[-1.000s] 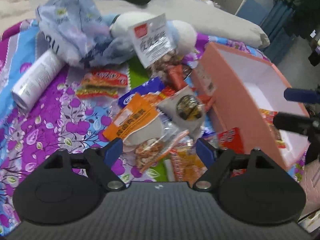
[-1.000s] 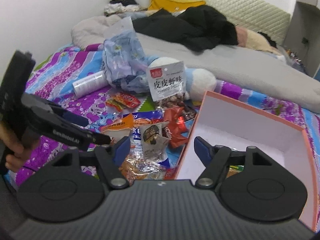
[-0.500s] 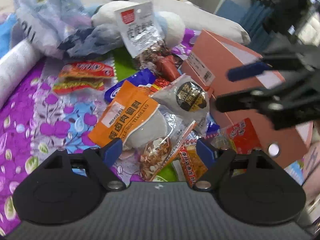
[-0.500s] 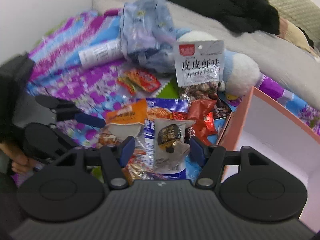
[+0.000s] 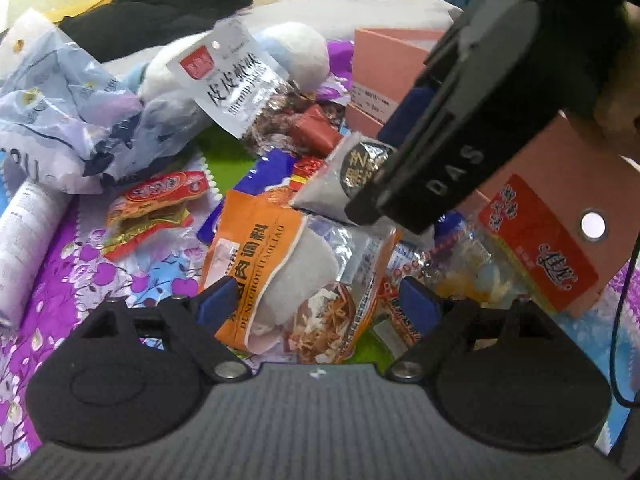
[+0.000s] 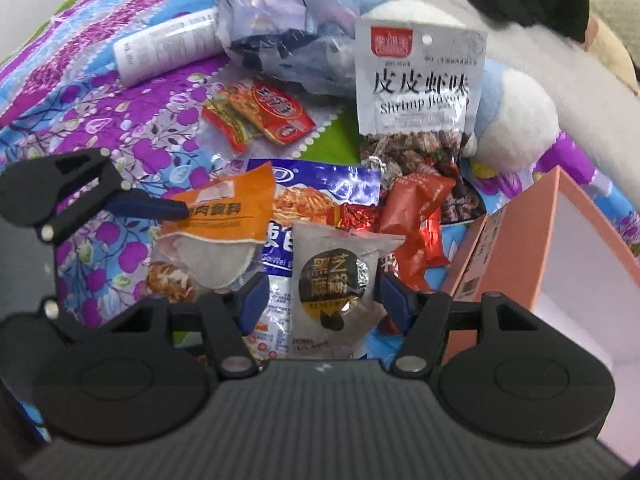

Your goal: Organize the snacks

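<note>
Right gripper (image 6: 318, 300) first: its fingers sit partway open on either side of the grey pack (image 6: 334, 288) with the black-and-gold round label. The pads look just beside the pack's sides, not pinching yet, so nothing is held.

Left gripper (image 5: 316, 300): jaws are opening, fingers wide, straddling the orange pack (image 5: 256, 248) and the clear noodle pack (image 5: 324, 320) under it. No grip there either.

The snacks are 1 heap on the bed, up against the pink box (image 6: 560, 264), which sits at the right side of the pile with its mouth open and mostly bare inside.

What could go wrong, my guess:
- The grey pack lies on top of the blue bag (image 6: 320, 184), so closing may pinch both layers and drag the bag along.
- Slippery puffy film, so a pack could squirt out of the pads.
- The 2 grippers are very near each other. In the left view the right one hangs right over the grey pack, so if both go in at once they may knock.
- The left fingers span 2 packs, so it may grab the wrong 1.

Room: the box wall is just beside the right finger, so lift before swinging over the rim. The Shrimp bag (image 6: 420, 80) and plush (image 6: 516, 128) crowd the far side. More open bedspread (image 6: 100, 128) to the left.
</note>
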